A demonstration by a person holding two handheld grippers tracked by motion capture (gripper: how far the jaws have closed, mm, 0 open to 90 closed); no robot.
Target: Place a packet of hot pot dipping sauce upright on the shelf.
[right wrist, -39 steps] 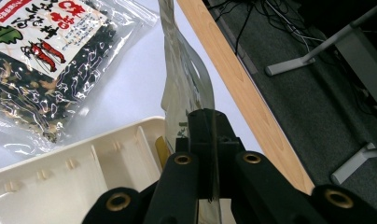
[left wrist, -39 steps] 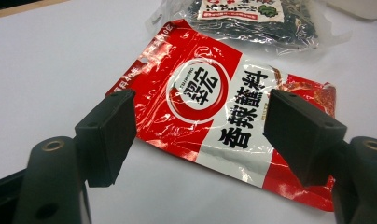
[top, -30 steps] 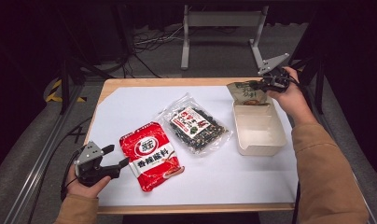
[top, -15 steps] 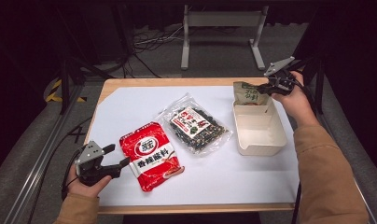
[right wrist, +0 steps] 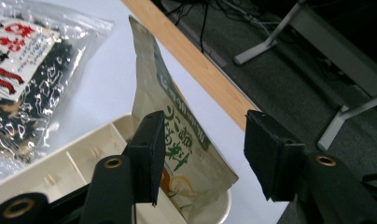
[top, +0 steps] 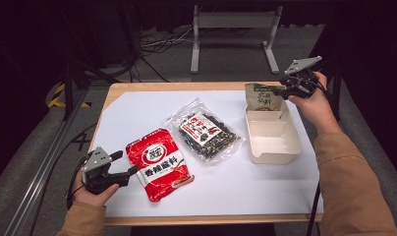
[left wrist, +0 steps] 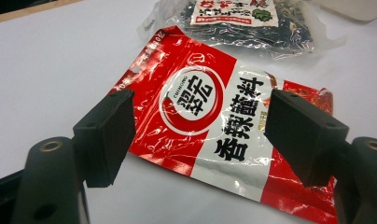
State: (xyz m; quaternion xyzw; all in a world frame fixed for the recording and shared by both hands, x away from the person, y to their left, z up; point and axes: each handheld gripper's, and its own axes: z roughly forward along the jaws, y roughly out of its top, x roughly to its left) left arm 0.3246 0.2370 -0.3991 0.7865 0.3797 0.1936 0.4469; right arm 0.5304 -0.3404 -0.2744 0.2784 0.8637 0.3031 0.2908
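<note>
Green snack pouch (right wrist: 177,140) standing tilted in cream tray (top: 272,140), its base hidden by the wall, right gripper (right wrist: 200,154) beside it, jaws just opened, holding nothing, left gripper (left wrist: 196,130) open over red seasoning packet (left wrist: 214,126)

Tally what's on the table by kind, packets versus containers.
Packets: 3 – red packet, clear packet of dark contents, green-and-beige packet standing in the tray's far end.
Containers: 1 – beige tray.
Total: 4
</note>
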